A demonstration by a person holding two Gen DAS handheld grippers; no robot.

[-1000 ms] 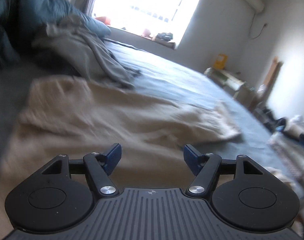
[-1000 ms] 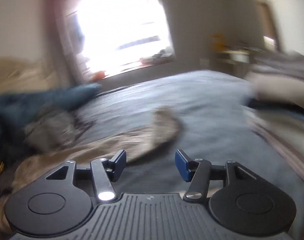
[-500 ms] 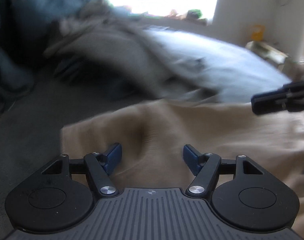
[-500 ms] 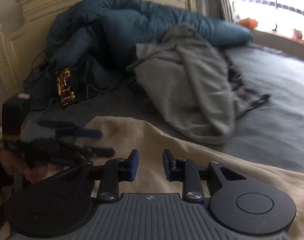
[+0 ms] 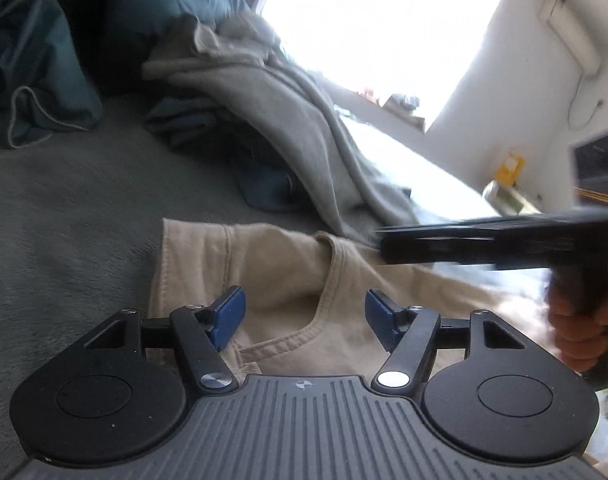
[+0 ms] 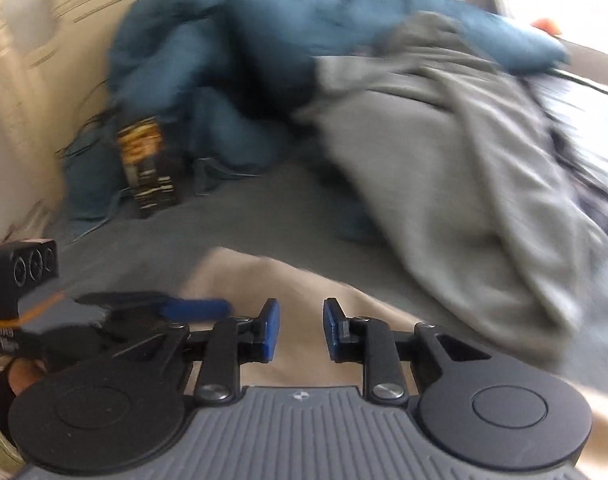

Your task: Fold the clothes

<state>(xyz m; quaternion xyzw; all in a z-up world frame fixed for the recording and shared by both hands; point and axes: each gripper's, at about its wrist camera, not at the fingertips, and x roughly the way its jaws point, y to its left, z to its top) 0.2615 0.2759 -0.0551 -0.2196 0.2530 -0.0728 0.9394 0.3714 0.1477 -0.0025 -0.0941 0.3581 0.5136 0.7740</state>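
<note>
The left gripper (image 5: 304, 316) hovers with jaws spread wide over the beige garment (image 5: 279, 276), above its neckline; the right gripper (image 6: 301, 328) – jaws parted by a narrow gap, empty – sits over the same cloth. The garment lies on the grey bedsheet (image 5: 71, 208), a grey blanket (image 6: 464, 184) just beyond.
</note>
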